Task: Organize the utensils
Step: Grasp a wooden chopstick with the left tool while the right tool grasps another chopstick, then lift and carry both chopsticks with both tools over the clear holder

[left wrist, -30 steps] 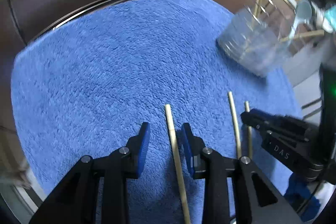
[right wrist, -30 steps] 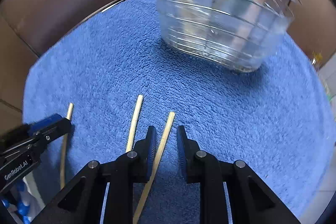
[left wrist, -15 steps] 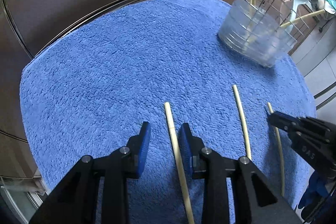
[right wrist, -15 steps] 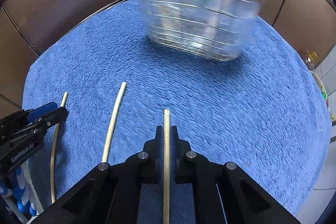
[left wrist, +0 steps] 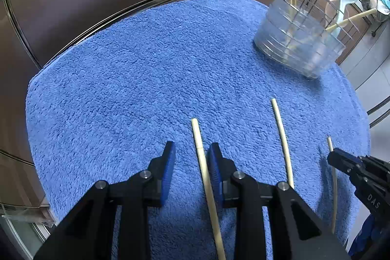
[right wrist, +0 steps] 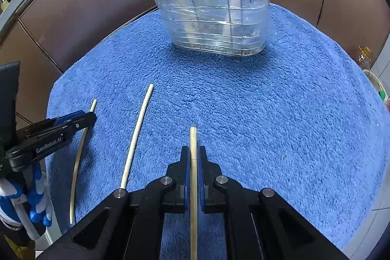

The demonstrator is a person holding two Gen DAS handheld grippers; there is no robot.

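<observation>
Right wrist view: our right gripper (right wrist: 194, 162) is clamped on a chopstick (right wrist: 193, 145), its pads pressed on both sides, and the stick runs straight out along the fingers. Its long axis points toward the utensil holder (right wrist: 214, 23) at the far edge of the blue towel (right wrist: 280, 113), which already holds chopsticks and two spoons. We judge the coming move turns on this: the holder lies dead ahead of the right gripper and well apart, so the stick must tip upright to drop in.

In the left wrist view our left gripper (left wrist: 191, 162) stands partly apart, straddling a second chopstick (left wrist: 202, 162) lying lengthwise on the towel, not yet pinched. A third chopstick (left wrist: 281, 138) lies between the two grippers.
</observation>
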